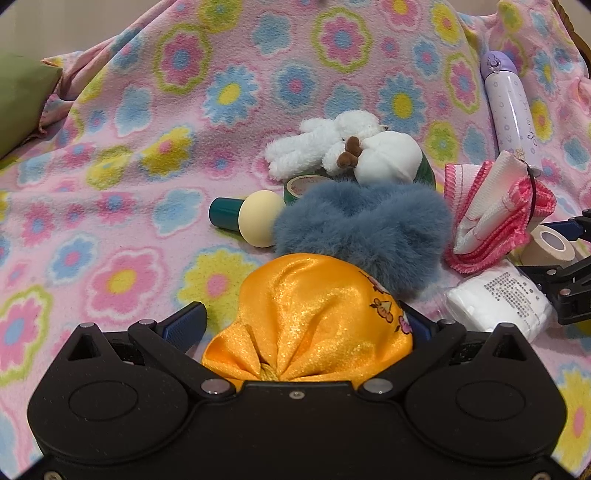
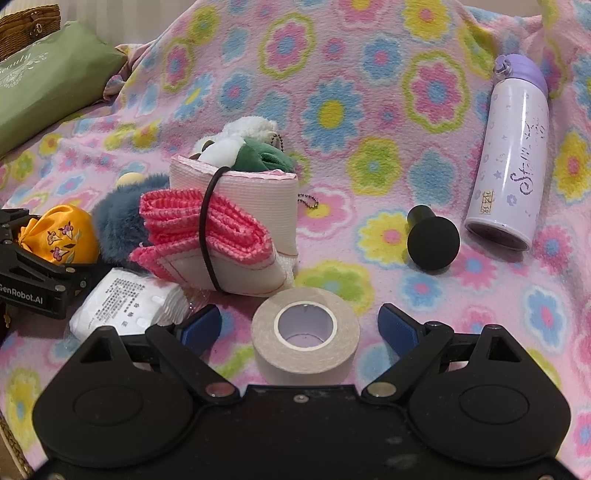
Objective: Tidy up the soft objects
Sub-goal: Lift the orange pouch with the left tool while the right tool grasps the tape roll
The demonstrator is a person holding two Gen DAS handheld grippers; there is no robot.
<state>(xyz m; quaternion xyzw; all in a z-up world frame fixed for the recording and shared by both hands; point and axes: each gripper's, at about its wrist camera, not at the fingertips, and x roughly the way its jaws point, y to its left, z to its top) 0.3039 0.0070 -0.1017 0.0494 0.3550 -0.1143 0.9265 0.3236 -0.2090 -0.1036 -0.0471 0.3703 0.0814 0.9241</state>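
Observation:
My left gripper point(image 1: 306, 321) is open around an orange satin pouch point(image 1: 314, 317), which lies between its fingers on the flowered blanket point(image 1: 129, 147); the pouch also shows in the right wrist view point(image 2: 61, 232). Just beyond it are a blue-grey furry scrunchie point(image 1: 365, 225), a white plush toy point(image 1: 332, 144), a pink-and-white folded cloth bundle point(image 1: 495, 218) and a white pack of cotton pads point(image 1: 498, 299). My right gripper point(image 2: 299, 325) is open, with a beige tape roll point(image 2: 304, 332) standing between its fingers, not gripped.
A lilac bottle point(image 2: 513, 155) lies at the right, with a black mushroom-shaped stamp point(image 2: 432, 236) beside it. A teal and cream stamp point(image 1: 247, 218) and green tape point(image 1: 295, 186) lie by the plush. A green cushion point(image 2: 44, 85) and a wicker basket point(image 2: 29, 22) are at far left.

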